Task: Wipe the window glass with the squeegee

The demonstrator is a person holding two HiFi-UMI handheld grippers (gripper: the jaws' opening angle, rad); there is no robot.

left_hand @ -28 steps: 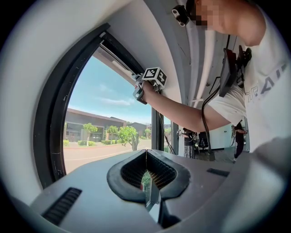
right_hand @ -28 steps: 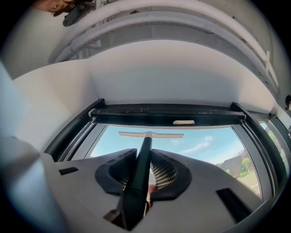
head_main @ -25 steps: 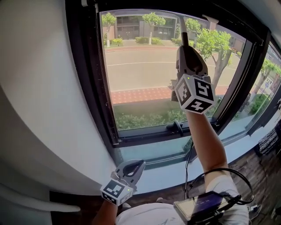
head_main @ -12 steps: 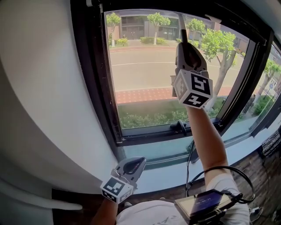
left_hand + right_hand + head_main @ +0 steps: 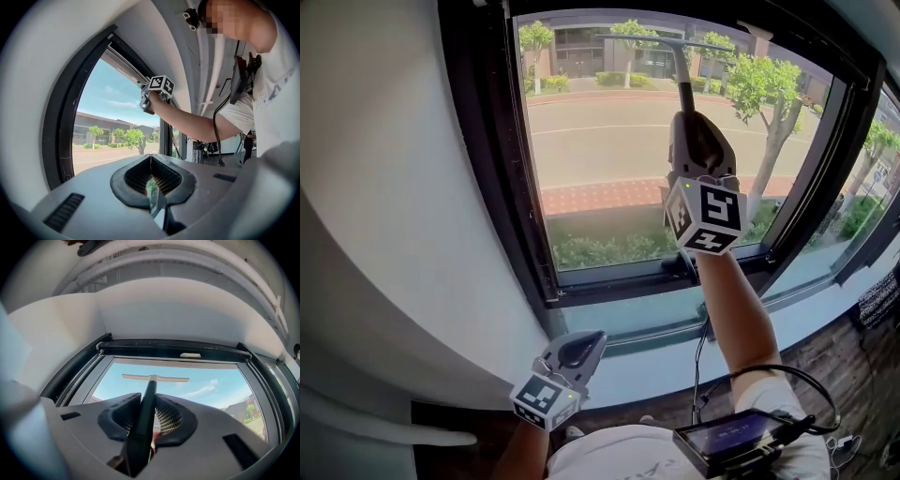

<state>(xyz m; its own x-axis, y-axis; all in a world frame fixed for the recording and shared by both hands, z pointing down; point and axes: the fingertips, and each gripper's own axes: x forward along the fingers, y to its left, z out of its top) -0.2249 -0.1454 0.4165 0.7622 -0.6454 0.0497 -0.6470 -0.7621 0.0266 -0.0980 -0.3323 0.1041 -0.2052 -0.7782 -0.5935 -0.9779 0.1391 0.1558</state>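
Two jaws of the right gripper (image 5: 148, 405) clamp the squeegee (image 5: 155, 378) by its handle, the blade high at twelve o'clock on the window glass (image 5: 206, 385). Such a narrow hold may let it twist and leave streaks. The left gripper (image 5: 151, 178), closed on nothing, hangs at seven o'clock.

head: above, steeply down, facing window glass (image 5: 600, 159) | left: low, upward | right: close, upward | shared: window glass

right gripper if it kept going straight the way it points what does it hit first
Probably the window glass: the right gripper, shut on the squeegee, points up at the upper pane. The squeegee's blade leads and sits just below the top frame, so that may meet first; depth is unclear.
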